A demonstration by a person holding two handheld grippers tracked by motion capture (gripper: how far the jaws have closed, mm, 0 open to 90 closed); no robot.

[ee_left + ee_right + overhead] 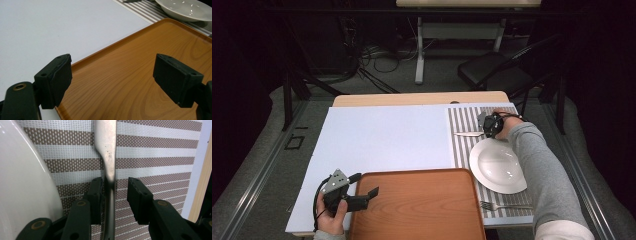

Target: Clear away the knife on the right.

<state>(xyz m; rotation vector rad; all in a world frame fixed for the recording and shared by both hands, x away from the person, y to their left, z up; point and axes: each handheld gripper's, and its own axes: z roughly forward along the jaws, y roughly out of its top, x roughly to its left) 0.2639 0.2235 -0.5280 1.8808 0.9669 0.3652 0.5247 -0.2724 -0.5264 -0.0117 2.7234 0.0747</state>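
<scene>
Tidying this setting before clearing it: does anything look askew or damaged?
Nothing is spilled or broken. The knife lies crosswise beyond the plate, the fork crosswise on its near side, both on the striped mat.

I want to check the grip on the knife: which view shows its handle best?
The right gripper view: the knife handle runs up between the right gripper jaws, one pad beside it, the other apart. The high view shows it small on the striped placemat; the left gripper view catches just a dark tip at the top edge.
</scene>
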